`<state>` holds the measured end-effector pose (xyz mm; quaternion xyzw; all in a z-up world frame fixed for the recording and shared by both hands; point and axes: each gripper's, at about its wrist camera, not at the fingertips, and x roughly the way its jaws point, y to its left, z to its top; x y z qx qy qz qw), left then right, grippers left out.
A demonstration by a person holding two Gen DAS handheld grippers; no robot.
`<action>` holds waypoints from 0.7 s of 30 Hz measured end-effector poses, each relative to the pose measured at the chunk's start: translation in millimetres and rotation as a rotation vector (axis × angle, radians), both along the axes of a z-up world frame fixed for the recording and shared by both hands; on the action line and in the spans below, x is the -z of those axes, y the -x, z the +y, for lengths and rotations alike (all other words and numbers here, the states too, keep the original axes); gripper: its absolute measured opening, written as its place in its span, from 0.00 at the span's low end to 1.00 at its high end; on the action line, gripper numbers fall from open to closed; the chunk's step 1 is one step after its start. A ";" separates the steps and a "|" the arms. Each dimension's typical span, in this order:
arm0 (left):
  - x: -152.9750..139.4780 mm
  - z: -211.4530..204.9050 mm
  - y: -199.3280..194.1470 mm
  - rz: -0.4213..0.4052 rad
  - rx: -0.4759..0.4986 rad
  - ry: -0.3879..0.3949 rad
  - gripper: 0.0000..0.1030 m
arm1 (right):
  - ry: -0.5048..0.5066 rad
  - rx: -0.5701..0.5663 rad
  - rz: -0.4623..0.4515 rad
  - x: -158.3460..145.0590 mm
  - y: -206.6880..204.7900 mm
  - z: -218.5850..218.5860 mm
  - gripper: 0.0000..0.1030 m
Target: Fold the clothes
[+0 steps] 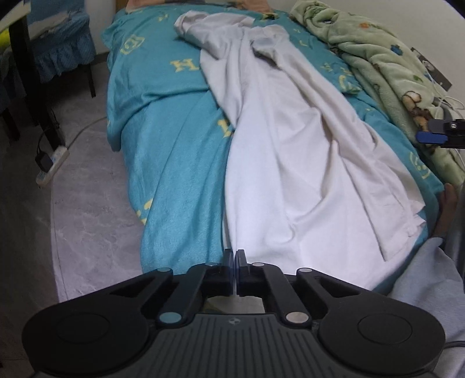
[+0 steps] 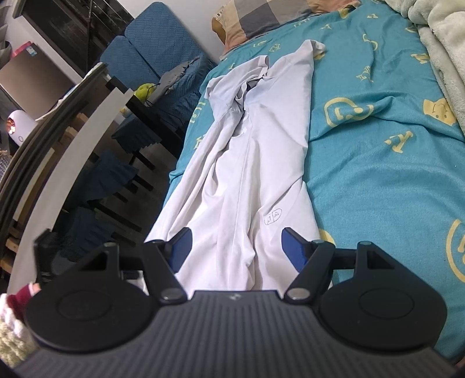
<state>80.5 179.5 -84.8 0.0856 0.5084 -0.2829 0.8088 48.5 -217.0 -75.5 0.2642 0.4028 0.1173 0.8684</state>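
Note:
A white shirt lies stretched lengthwise and creased on a teal bed cover. My left gripper is shut, its fingers pressed together at the shirt's near left hem; whether it pinches the cloth I cannot tell. In the right wrist view the same shirt runs away from me, collar at the far end, a small logo near the hem. My right gripper is open, its blue pads straddling the near end of the shirt just above it. The right gripper also shows at the right edge of the left wrist view.
A green fleece blanket lies along the bed's right side. A checked pillow sits at the bed's head. Blue-covered chairs and a dark table stand left of the bed. A power strip lies on the floor.

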 end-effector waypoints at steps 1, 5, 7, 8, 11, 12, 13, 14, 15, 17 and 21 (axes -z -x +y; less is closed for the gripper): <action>-7.2 -1.8 2.7 -0.010 0.005 -0.006 0.01 | 0.000 -0.001 0.003 0.6 -0.5 -0.1 0.69; -63.1 -32.1 24.8 -0.085 0.044 0.026 0.01 | 0.014 0.004 0.019 2.0 -1.1 -0.5 0.69; -89.3 -56.0 38.9 -0.118 0.091 0.056 0.01 | 0.019 0.008 0.025 3.4 -1.4 -1.7 0.69; -98.5 -70.3 46.3 -0.127 0.122 0.065 0.01 | 0.019 0.011 0.033 4.9 -2.0 -2.7 0.69; -107.1 -121.3 69.2 -0.119 0.210 0.081 0.01 | 0.030 0.027 0.063 10.3 -4.3 -5.6 0.69; -101.1 -137.2 75.4 -0.109 0.234 0.070 0.01 | 0.037 0.033 0.073 12.3 -5.0 -6.3 0.69; -93.0 -153.5 81.6 -0.100 0.257 0.049 0.01 | 0.041 0.038 0.083 14.5 -5.9 -7.2 0.69; -81.5 -165.4 83.6 -0.080 0.261 0.029 0.01 | 0.040 0.040 0.097 17.6 -7.4 -8.2 0.69; -68.4 -175.0 83.5 -0.053 0.256 0.010 0.01 | 0.037 0.041 0.115 21.3 -9.3 -9.1 0.69; -42.1 -194.2 83.2 0.000 0.246 -0.029 0.03 | 0.034 0.044 0.151 28.4 -12.9 -10.7 0.69; -21.5 -189.7 67.9 0.084 0.161 0.006 0.21 | 0.033 0.046 0.205 41.8 -18.1 -13.7 0.68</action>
